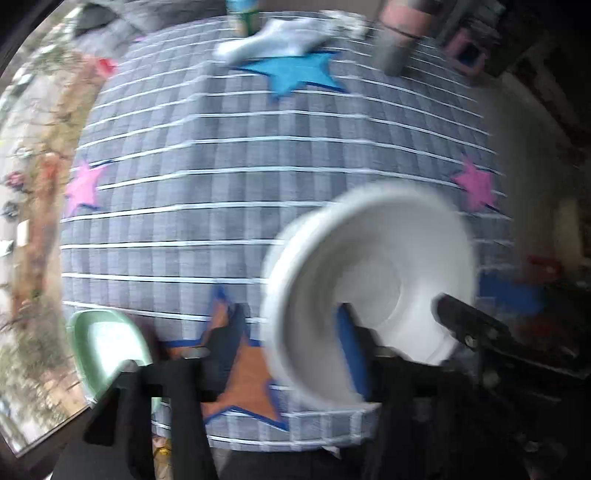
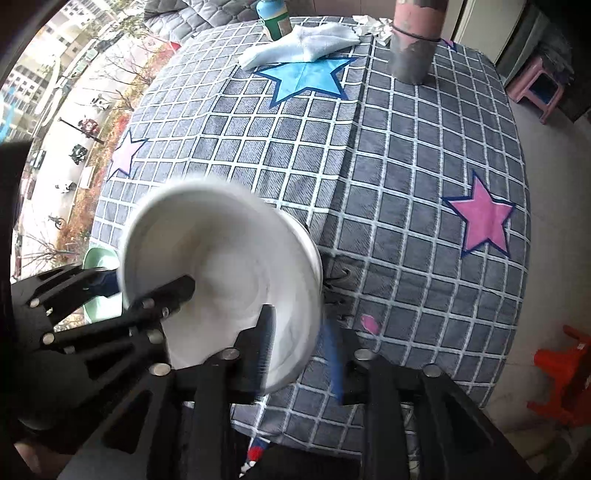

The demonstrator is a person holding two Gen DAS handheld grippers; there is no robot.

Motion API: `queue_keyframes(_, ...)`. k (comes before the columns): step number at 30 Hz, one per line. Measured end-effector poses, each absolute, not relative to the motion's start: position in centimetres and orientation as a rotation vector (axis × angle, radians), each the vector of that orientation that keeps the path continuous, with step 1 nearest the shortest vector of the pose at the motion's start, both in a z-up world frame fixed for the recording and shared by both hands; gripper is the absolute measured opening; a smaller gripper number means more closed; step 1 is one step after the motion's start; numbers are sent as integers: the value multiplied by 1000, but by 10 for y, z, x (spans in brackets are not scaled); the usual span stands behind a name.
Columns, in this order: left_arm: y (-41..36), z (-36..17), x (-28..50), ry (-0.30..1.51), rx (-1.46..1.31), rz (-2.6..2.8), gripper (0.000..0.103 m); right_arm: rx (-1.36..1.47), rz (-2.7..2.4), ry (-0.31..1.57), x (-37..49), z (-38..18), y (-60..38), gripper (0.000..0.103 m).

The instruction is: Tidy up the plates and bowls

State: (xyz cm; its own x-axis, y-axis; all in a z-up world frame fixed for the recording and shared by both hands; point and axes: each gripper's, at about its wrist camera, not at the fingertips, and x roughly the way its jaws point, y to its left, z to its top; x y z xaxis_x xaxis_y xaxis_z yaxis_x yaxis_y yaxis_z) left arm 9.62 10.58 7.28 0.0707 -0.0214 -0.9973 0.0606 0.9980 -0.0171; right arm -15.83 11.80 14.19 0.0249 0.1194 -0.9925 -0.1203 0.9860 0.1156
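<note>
L gripper [image 1: 286, 317] points down at the table, fingers spread, w/ the near-left rim of the white bowl [image 1: 369, 266] btw them; one pad sits inside the bowl, the other outside, and neither presses on the rim, so released. R gripper [image 2: 297, 317] does the same on the opposite side: one finger over the bowl's inside, blue pad outside the rim w/ a gap showing, also released. Each gripper shows in the other's view, reaching into the bowl. Bowl is blurred; it sits near the table's front edge on the checked cloth [image 2: 406, 177], and whether it rests flat can't be told. Green bowl [image 2: 98, 258] lies just beside it on the window side, at the table edge. Far end of the table: white towel [image 2: 299, 46] overlapping a blue star [image 2: 306, 79], bottle [image 2: 273, 18] behind it, pink-grey tube [image 2: 413, 40] upright to the right. Pink stool [image 2: 539, 86] and orange stool [image 2: 565, 373] stand on the floor
</note>
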Motion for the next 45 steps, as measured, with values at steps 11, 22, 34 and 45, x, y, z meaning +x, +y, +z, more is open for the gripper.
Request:
queue_keyframes(11, 137, 66, 83, 1548, -38, -161, 64, 1, 20, 1562, -187, 136, 105, 85)
queue_keyframes(22, 125, 58, 95, 1581, 79, -260, 73, -83, 50, 1588, -191, 133, 126, 85)
queue_keyframes(34, 119, 59, 106, 1577, 140, -281, 78, -26, 32, 1589, -187, 133, 121, 85)
queue_keyframes(45, 128, 51, 103, 1591, 93, -248, 78, -60, 40, 1589, -182, 128, 125, 85)
